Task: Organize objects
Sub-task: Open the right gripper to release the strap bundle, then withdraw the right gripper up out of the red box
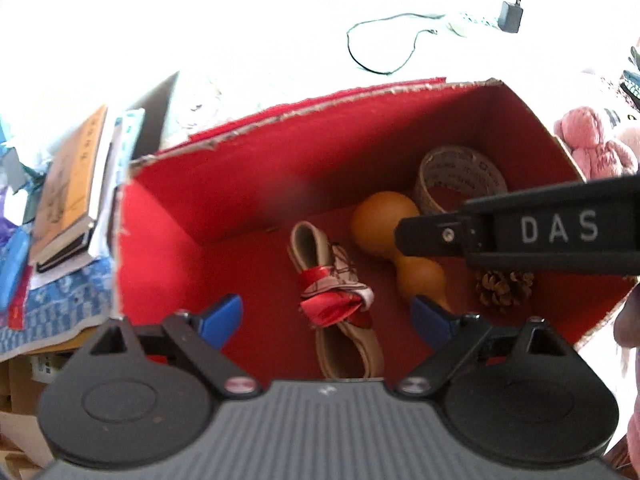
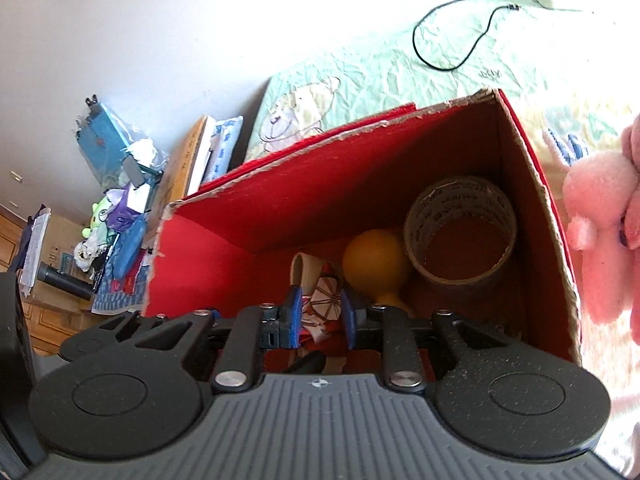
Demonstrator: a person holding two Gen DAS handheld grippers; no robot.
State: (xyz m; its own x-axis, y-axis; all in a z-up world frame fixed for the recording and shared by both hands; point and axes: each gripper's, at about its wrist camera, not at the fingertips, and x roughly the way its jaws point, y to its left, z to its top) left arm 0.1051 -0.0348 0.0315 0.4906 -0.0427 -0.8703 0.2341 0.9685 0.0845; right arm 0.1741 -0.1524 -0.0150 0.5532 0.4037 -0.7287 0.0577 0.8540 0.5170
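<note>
left wrist view, left gripper point(image 1: 326, 316) fingers spread wide above red box point(image 1: 248, 184), strap with red scarf point(image 1: 340, 300) on box floor beside gourd point(image 1: 380, 220), right gripper point(image 2: 320, 314) fingers flanking scarf, contact unclear

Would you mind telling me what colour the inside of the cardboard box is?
The box lining is red, shown best in the left wrist view.

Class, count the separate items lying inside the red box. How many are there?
4. In the red box: a tape roll in the far right corner, a gourd beside it, a scarf-tied strap mid-floor, a pinecone nearer right. Grippers may hide more.
</note>
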